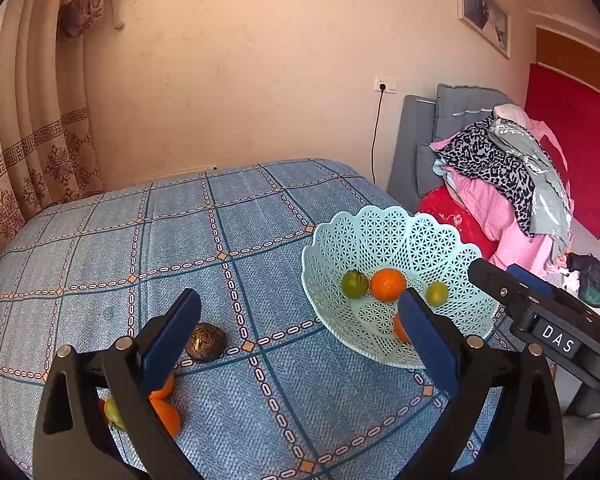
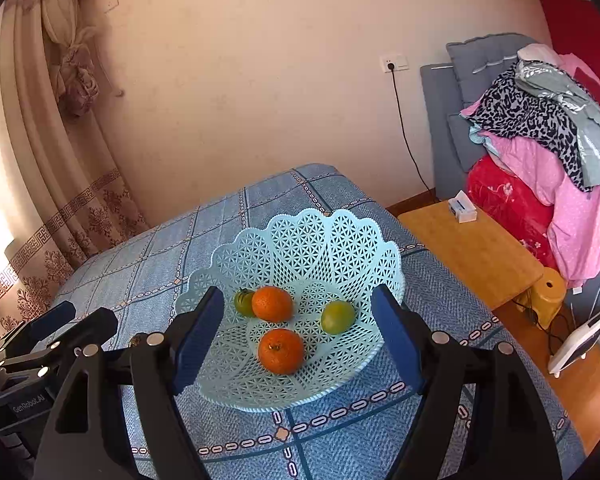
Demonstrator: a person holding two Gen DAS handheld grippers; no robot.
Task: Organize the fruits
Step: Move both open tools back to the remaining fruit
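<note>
A pale blue lattice basket [image 2: 300, 220] stands on the blue checked cloth. It holds two oranges [image 2: 272, 303] [image 2: 281, 351], a dark green fruit [image 2: 244, 302] and a yellow-green fruit [image 2: 337, 316]. My right gripper [image 2: 298, 312] hovers open just in front of the basket, nothing between its fingers. In the left wrist view the basket [image 1: 380, 216] is on the right. My left gripper [image 1: 300, 320] is open and empty over the cloth. A dark brown round fruit [image 1: 206, 342] lies near its left finger. Two oranges [image 1: 168, 416] and a green fruit [image 1: 114, 412] sit partly hidden behind that finger.
The table's far edge meets the wall, with a curtain [image 1: 32, 152] on the left. To the right stand a low wooden table [image 2: 472, 252] with a white box [image 2: 462, 210], a yellow stool [image 2: 548, 292] and a grey sofa piled with clothes [image 2: 540, 128]. A white device [image 2: 580, 340] lies on the floor.
</note>
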